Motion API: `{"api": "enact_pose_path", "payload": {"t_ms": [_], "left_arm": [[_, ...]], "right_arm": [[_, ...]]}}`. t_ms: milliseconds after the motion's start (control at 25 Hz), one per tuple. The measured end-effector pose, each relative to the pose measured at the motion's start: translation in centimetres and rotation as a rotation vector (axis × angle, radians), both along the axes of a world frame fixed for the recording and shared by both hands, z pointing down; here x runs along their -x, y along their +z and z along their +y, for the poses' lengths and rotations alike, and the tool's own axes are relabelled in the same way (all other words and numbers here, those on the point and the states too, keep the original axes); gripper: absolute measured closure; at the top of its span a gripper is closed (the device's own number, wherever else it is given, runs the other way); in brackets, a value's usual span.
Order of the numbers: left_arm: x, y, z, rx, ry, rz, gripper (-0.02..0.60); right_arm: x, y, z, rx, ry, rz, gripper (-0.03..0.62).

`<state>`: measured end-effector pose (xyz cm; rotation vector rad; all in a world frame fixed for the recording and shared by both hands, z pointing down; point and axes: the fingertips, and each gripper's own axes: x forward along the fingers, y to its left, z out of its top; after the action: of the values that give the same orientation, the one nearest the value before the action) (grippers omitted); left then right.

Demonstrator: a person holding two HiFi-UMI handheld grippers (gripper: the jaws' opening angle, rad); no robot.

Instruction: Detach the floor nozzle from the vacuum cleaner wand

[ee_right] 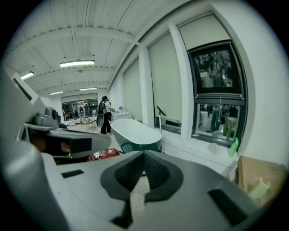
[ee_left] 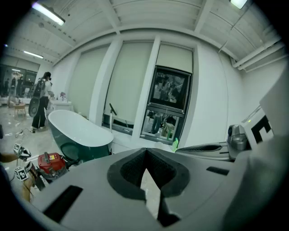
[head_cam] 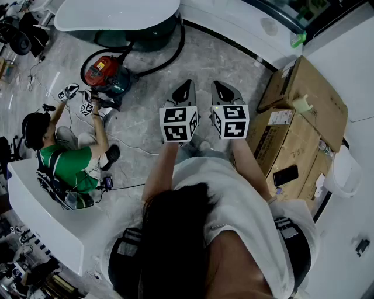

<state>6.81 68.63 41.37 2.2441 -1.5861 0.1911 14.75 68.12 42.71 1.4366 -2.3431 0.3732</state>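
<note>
Both grippers were held out side by side in front of the person, near each other but not touching, and both pointed a little downward. On the left gripper (head_cam: pixel 187 84) (ee_left: pixel 145 152) the two dark padded jaws were closed tip against tip, with nothing between them; only pale floor showed through the small gap behind the tips. On the right gripper (head_cam: pixel 218 86) (ee_right: pixel 143 156) the jaws were closed in the same way and were also empty. Each gripper carried its marker cube (head_cam: pixel 178 123) at the near end, close to the hand. The red canister vacuum cleaner (head_cam: pixel 106 72) (ee_left: pixel 50 162) stood on the marbled floor (head_cam: pixel 146 117), well ahead of the left gripper and to its left, far from both grippers. Its black hose (head_cam: pixel 173 51) curved away from it, round the end of the bathtub (head_cam: pixel 117 13) (ee_left: pixel 77 131) (ee_right: pixel 135 131), which stood further ahead on the same side. The wand and the floor nozzle could not be made out in any view. Between the vacuum cleaner and the left gripper, more to the left, a second person in a green shirt (head_cam: pixel 71 162) sat on the floor and held two other grippers near the canister. To the right of the right gripper lay cardboard boxes (head_cam: pixel 304 111) (ee_right: pixel 259 180), and a dark phone (head_cam: pixel 285 175) lay on one of them. Ahead of the right gripper, a green bottle (head_cam: pixel 298 39) (ee_right: pixel 233 147) stood on the window ledge.
</note>
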Motion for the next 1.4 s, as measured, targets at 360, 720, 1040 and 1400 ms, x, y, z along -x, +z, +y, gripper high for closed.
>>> {"api": "enact_pose_path", "payload": {"t_ms": [360,720,1040,1400], "left_arm": [[-1.2,0.3,-1.7,0.003,0.028,-0.008,0.578],[-1.1,1.0,-4.4,0.015,0.066,-0.008,0.578],[0.3,0.7,-7.8,0.017,0.088,-0.001,0.578],[1.0,0.7,-11.2,0.022,0.108,0.007,0.578]], "right_arm": [[-1.0,0.3,-1.4,0.005,0.031,-0.007,0.579],[-1.0,0.5,-3.9,0.004,0.092,-0.027,0.579],[0.4,0.4,-6.7,0.005,0.136,-0.048,0.579],[1.0,0.4,-9.9,0.0,0.174,-0.052,0.579]]}}
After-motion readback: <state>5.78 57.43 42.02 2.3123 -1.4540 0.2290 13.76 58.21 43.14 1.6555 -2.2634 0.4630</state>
